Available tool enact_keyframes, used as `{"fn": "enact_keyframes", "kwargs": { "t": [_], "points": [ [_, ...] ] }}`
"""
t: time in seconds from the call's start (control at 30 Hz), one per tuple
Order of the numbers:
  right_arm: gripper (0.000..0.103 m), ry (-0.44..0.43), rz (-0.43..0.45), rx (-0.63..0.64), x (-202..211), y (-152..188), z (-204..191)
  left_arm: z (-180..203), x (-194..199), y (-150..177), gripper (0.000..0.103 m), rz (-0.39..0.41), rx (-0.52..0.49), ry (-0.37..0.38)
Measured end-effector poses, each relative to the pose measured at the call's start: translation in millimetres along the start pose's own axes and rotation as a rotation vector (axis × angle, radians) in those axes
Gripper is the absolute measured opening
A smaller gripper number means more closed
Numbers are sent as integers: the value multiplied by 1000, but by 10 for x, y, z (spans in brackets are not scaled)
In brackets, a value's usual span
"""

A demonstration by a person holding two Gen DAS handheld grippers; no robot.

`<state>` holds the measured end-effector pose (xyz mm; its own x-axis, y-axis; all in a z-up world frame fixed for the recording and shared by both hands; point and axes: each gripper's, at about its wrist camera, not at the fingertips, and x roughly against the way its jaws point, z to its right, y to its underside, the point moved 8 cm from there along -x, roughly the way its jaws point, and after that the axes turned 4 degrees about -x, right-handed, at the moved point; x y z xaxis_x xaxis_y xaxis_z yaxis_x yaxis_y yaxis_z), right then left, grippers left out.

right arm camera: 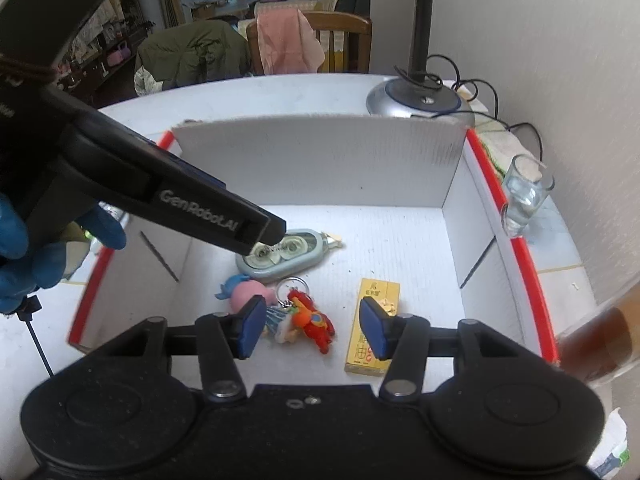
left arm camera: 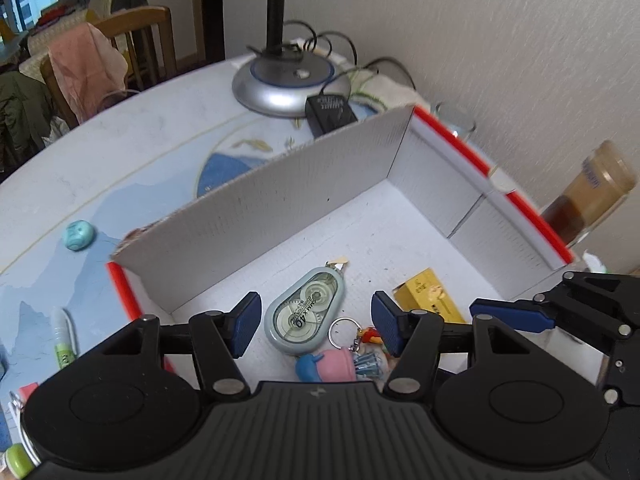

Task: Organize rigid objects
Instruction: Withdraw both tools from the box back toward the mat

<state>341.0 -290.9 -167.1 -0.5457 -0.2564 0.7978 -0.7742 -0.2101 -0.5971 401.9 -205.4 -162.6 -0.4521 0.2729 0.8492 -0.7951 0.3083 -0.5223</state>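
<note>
1. the left tongs (left arm camera: 316,322) hang over the white corrugated cardboard box with red rims (left arm camera: 460,200), blue pads apart and empty.
2. between those pads, on the box floor, lies the pale grey-green teardrop-shaped correction tape dispenser (left arm camera: 306,316), untouched.
3. just near of it sits a pink and blue plastic toy figure (left arm camera: 328,366) joined to a metal key ring (left arm camera: 344,330).
4. the right tongs (right arm camera: 312,326) also stand parted, gripping nothing; no earlier view is given to compare.
5. between their pads from above shows a red and orange keychain charm (right arm camera: 314,326); the right pad overlaps the flat yellow rectangular carton (right arm camera: 378,300) in view, contact unclear.
6. a hand in a blue glove (right arm camera: 24,256) holds the left tool at the left edge.
7. outside the box on the pale surface (left arm camera: 120,152): a turquoise rounded lump (left arm camera: 78,234) left, a clear drinking glass (right arm camera: 524,196) right, a silver lamp base (left arm camera: 284,86) far.
</note>
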Motion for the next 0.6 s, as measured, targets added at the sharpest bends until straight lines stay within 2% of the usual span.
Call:
{"fn": "enact_keyframes", "kwargs": {
  "t": [0.17, 0.3, 0.6],
  "points": [
    [52, -4, 32, -5, 166, -42, -83, 6, 285, 54, 60, 57, 3, 12],
    [59, -9, 54, -3, 278, -62, -168, -30, 488, 130, 60, 101, 6, 11],
    [64, -18, 97, -23, 515, -67, -398, -225, 979, 441, 60, 180, 43, 17]
  ]
}}
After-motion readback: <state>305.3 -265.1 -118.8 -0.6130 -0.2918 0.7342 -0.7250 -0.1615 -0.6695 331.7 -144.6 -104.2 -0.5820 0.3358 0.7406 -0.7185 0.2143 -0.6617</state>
